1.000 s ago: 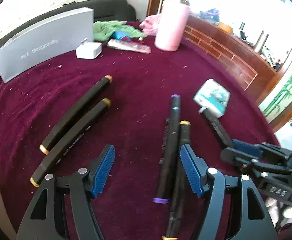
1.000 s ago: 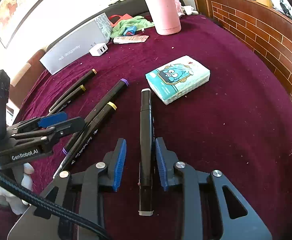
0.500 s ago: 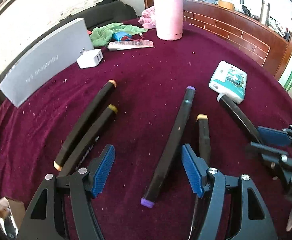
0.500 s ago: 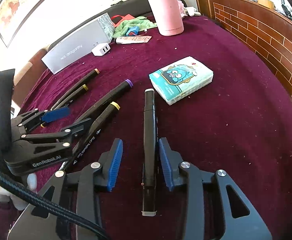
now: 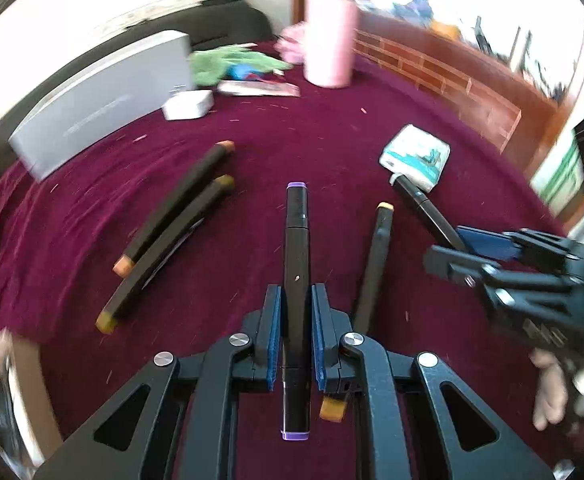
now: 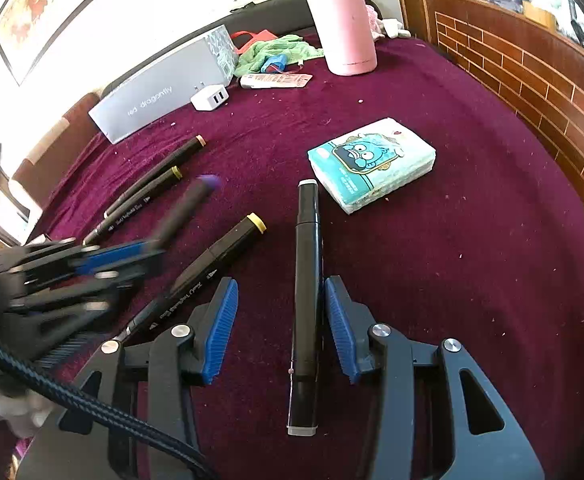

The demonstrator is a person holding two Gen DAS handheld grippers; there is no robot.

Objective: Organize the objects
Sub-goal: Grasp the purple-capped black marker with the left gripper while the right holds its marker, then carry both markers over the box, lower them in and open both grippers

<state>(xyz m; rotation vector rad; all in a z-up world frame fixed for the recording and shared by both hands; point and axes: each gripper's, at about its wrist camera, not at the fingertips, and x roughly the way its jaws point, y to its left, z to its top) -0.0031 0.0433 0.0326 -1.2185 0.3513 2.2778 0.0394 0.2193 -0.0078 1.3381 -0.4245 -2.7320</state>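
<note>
My left hand-held gripper [image 5: 296,336] is clamped on the purple-capped marker [image 5: 296,256]; right hand-held gripper [image 6: 279,320] sits apart around the white-capped marker [image 6: 307,292].

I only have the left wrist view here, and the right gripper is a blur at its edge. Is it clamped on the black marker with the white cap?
Observer: No. The right wrist view shows the right gripper open. The black marker with the white cap lies unclamped on the maroon cloth between its blue pads.
Reviewer: The long grey box's lettering is smeared for me.
Observer: The long grey box reads "red dragonfly".
Reviewer: Is my purple marker off the cloth?
Observer: Seemingly yes. The left gripper is blurred, but the black marker with the purple cap angles upward from it.
</note>
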